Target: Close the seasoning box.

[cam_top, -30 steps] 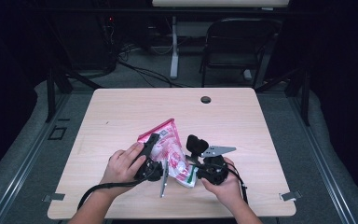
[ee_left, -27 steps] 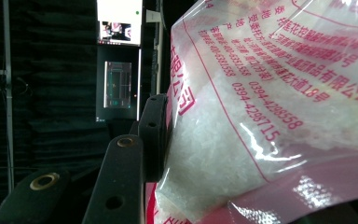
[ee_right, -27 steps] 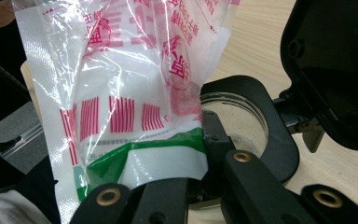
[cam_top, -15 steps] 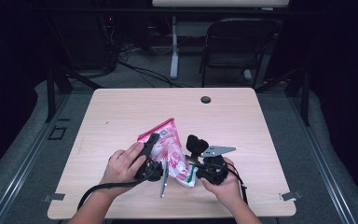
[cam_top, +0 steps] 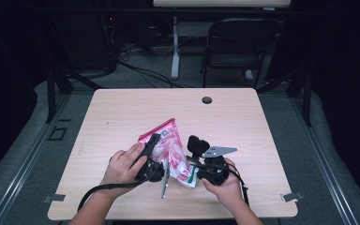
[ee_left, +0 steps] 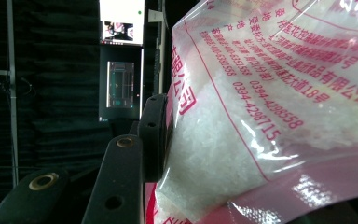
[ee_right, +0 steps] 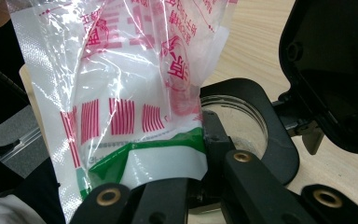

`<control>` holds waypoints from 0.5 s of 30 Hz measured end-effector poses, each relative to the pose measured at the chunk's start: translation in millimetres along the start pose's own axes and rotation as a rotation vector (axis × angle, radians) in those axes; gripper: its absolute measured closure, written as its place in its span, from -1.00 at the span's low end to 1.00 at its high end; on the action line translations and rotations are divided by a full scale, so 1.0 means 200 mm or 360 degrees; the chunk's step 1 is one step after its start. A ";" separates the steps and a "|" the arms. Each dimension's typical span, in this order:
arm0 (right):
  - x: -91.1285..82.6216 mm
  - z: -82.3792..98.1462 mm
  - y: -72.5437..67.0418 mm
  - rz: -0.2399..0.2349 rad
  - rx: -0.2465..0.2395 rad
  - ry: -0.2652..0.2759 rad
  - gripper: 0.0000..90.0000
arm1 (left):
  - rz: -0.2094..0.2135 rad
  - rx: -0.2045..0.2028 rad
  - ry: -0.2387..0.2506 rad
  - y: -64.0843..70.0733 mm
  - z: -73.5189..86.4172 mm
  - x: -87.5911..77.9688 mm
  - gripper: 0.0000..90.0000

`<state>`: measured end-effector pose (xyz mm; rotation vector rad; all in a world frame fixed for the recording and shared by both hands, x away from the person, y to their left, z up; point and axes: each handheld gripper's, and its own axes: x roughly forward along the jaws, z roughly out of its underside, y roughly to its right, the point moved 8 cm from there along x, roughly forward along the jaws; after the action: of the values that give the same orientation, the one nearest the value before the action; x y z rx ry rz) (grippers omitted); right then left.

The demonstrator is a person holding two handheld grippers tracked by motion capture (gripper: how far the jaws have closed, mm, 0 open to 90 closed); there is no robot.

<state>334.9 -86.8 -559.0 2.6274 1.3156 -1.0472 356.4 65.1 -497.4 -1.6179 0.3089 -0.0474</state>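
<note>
Hands meet low on the wooden table (cam_top: 122, 117), at about six o'clock from its middle, with a pink-and-clear plastic bag (cam_top: 171, 152) caught between the two tools. The left gripper (cam_top: 152, 157) sits at nine o'clock of the bag, its jaws clamped on the bag's side; in the left gripper view the film with red print and white grains (ee_left: 261, 116) presses against the one black jaw in sight, the other lost behind the plastic. The right gripper (cam_top: 194, 165), at three o'clock of the bag, has its jaws clenched on the bag's lower edge; the right gripper view shows the green-and-white strip of the bag (ee_right: 144, 163) pinched between them. The bag tilts up off the table, its pink top pointing toward eleven o'clock. A thin grey rod (cam_top: 165, 180) lies on the table at six o'clock of the bag, between the two hands. A small dark hole (cam_top: 206, 100) marks the table's far edge at twelve o'clock.
</note>
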 end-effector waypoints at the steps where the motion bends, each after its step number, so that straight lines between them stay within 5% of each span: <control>1: 0.00 0.00 0.00 -0.0002 0.0000 0.0000 0.99 | -0.0001 0.0000 0.0001 0.00 0.00 0.00 0.44; 15: 0.00 0.00 0.00 -0.0009 0.0002 0.0001 0.99 | -0.0010 0.0037 0.0012 -0.01 -0.01 0.00 0.43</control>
<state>334.6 -87.1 -558.6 2.6269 1.3232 -1.0485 356.5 63.8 -494.9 -1.5961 0.3081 -0.0617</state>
